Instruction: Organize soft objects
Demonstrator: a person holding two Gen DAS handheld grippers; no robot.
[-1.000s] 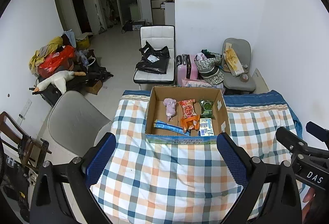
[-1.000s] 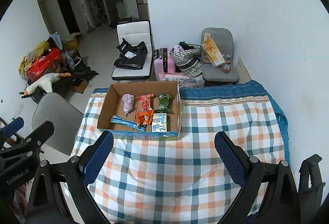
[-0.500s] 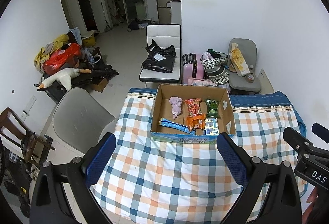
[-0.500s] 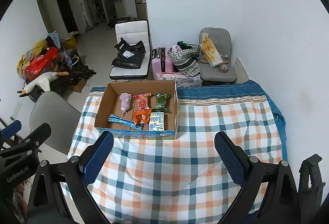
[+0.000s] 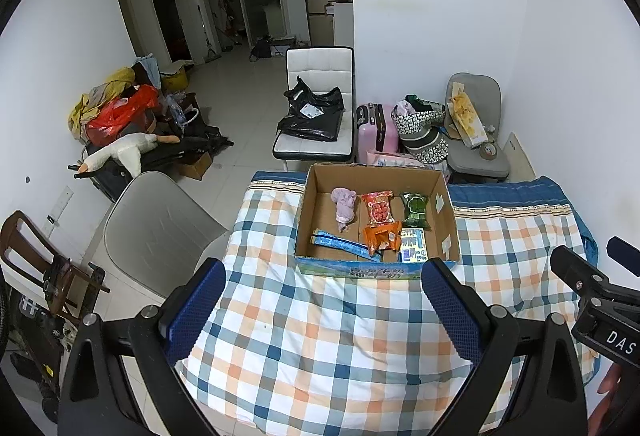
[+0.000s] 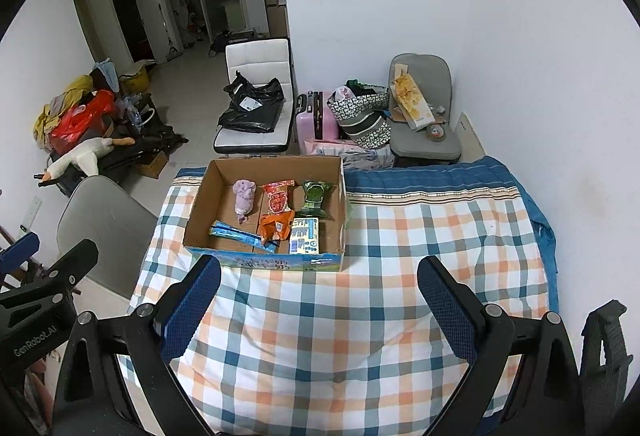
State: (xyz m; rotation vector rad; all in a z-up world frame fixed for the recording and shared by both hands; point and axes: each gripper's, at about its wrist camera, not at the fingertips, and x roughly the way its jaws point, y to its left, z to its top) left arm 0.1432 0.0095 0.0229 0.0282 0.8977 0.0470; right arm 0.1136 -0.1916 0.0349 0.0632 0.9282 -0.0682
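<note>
1. Both cams have pulled back since a second ago; the cardboard box (image 5: 376, 220) looks farther off.
2. Left gripper (image 5: 320, 310) and right gripper (image 6: 318, 306) hang wide apart, holding nothing.
3. Purple plush (image 6: 244, 198) and snack packets (image 6: 278, 198) lie inside the box on the checked surface (image 6: 360, 316), so sorting looks finished.

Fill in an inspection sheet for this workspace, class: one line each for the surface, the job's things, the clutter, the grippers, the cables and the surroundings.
Surface: checked blanket, rumpled, with a blue striped border along the far edge.
Job's things: cardboard box on the blanket, open at the top, holding a purple plush toy, red snack packet, green snack packet, orange snack packet, blue tube packet and blue-and-white carton.
Clutter: nothing seen on the blanket outside the box.
Grippers: left gripper and right gripper both open, empty, short of the box.
Cables: nothing seen.
Surroundings: white chair with a black bag, pink suitcase, goose plush.
</note>
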